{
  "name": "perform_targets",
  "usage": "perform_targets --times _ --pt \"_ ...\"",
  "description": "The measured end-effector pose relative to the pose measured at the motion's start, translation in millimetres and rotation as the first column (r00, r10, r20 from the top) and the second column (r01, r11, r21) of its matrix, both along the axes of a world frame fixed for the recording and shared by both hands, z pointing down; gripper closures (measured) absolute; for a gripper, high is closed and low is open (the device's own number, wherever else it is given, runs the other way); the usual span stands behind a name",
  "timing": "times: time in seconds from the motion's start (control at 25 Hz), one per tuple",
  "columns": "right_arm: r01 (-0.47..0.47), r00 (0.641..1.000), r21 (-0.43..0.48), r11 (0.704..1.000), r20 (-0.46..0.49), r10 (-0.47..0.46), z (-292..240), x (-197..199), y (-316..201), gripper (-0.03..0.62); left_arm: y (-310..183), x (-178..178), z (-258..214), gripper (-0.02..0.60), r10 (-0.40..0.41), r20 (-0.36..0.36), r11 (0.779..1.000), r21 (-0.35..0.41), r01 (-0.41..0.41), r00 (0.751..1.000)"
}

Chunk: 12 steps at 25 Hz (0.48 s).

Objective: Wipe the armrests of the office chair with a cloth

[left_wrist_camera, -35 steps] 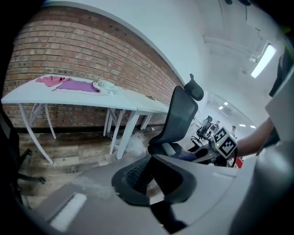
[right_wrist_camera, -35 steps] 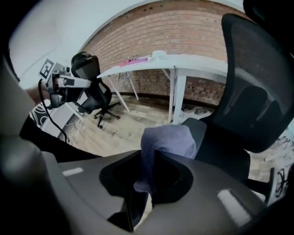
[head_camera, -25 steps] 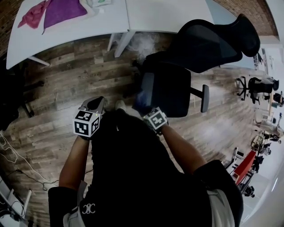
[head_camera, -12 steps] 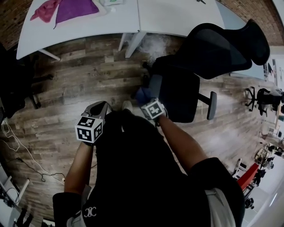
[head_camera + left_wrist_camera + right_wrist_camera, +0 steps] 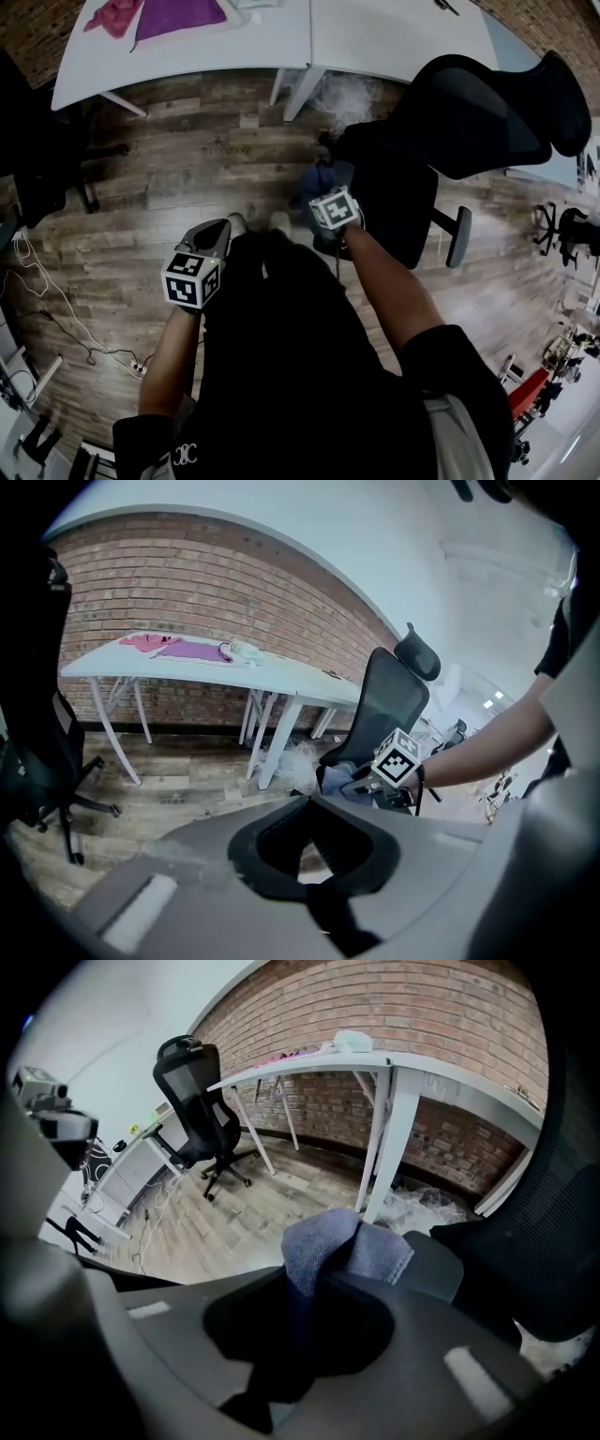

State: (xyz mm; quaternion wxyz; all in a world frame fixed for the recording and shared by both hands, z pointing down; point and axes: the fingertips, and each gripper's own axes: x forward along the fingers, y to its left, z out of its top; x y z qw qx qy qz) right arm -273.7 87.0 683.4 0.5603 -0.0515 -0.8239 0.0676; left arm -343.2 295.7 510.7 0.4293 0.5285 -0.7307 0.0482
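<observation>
Blue-grey cloth, bunched with folds standing up, resting on dark armrest of black office chair

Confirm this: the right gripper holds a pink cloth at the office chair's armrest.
Wrong colour. The right gripper view shows the right gripper holding a blue-grey cloth at the office chair's armrest; the pink cloth lies on the table.

Left hand-held gripper jaws together, right hand-held gripper forward, clamping cloth

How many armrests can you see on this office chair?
2. One armrest sits at the blue cloth in the right gripper; the other armrest juts from the far side of the office chair.
</observation>
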Motion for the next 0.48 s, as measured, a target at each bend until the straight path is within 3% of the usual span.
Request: perform_targets --times 0.28,0.48 --pt "-0.061 0.998 0.018 0.998 0.037 0.06 -0.5 -33.6 -55.0 0.517 -9.9 10.1 -12.6 0.575 0.025 0.032 0.999 -0.024 -0.024 0.999" --pt "-0.175 0.982 0.022 0.984 0.077 0.173 -3.6 -49.1 -92.1 0.517 -8.3 5.5 -21.9 0.575 0.0 0.052 1.0 -0.026 0.001 0.999"
